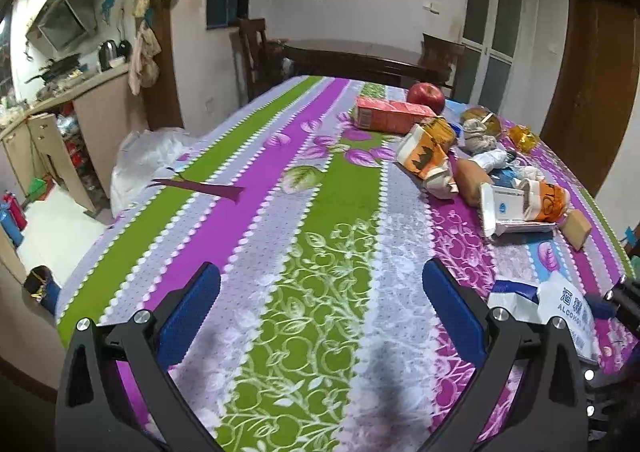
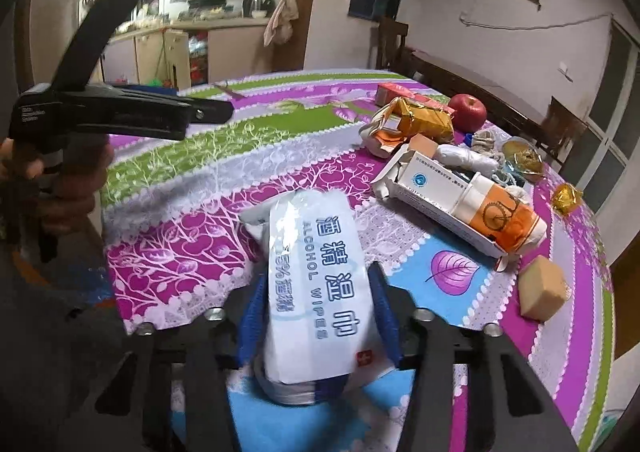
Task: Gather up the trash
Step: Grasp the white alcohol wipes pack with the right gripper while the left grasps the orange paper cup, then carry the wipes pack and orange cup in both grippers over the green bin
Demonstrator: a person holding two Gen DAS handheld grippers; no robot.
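Note:
A white pack of alcohol wipes (image 2: 316, 276) lies on the striped tablecloth (image 2: 192, 179), and my right gripper (image 2: 316, 284) is shut on it, its blue pads pressing both long sides. In the left wrist view the same pack (image 1: 560, 304) shows at the lower right. My left gripper (image 1: 320, 312) hangs open over bare cloth with nothing between its fingers; a hand holds the left gripper (image 2: 222, 109) at the left of the right wrist view. Crushed orange-and-white paper cups (image 1: 426, 155), an opened white box (image 2: 424, 187) and a cup (image 2: 504, 215) lie in a pile beyond.
An orange carton (image 1: 390, 115), a red apple (image 1: 426, 95), a tan sponge block (image 2: 544, 294) and a gold wrapper (image 2: 566, 197) sit around the pile. A white plastic bag (image 1: 140, 155) hangs off the table's left edge. Wooden chairs stand behind the table.

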